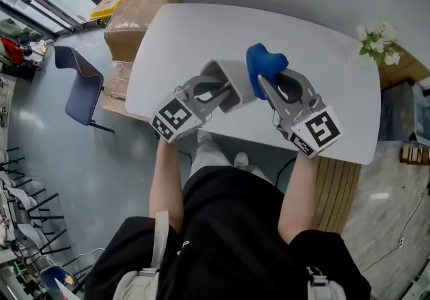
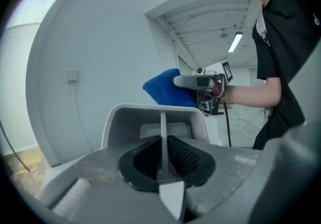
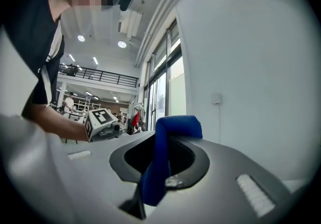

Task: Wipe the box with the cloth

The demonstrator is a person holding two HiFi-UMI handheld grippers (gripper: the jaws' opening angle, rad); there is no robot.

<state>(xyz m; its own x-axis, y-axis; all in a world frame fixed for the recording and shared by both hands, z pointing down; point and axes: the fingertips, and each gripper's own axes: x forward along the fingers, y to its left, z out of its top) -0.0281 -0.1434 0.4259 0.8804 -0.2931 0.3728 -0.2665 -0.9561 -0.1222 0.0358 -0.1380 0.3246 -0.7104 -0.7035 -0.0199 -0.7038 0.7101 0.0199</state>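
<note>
I hold a small grey open box above the white table; my left gripper is shut on its near wall. In the left gripper view the box stands up from the jaws with its thin wall pinched between them. A blue cloth is bunched in my right gripper, which is shut on it. The cloth touches the box's right side in the head view. In the right gripper view the cloth rises as a folded strip from the jaws. The blue cloth also shows behind the box.
A cardboard box and a blue chair stand on the floor left of the table. White flowers sit at the table's far right corner. The person's legs and shoes are below the near table edge.
</note>
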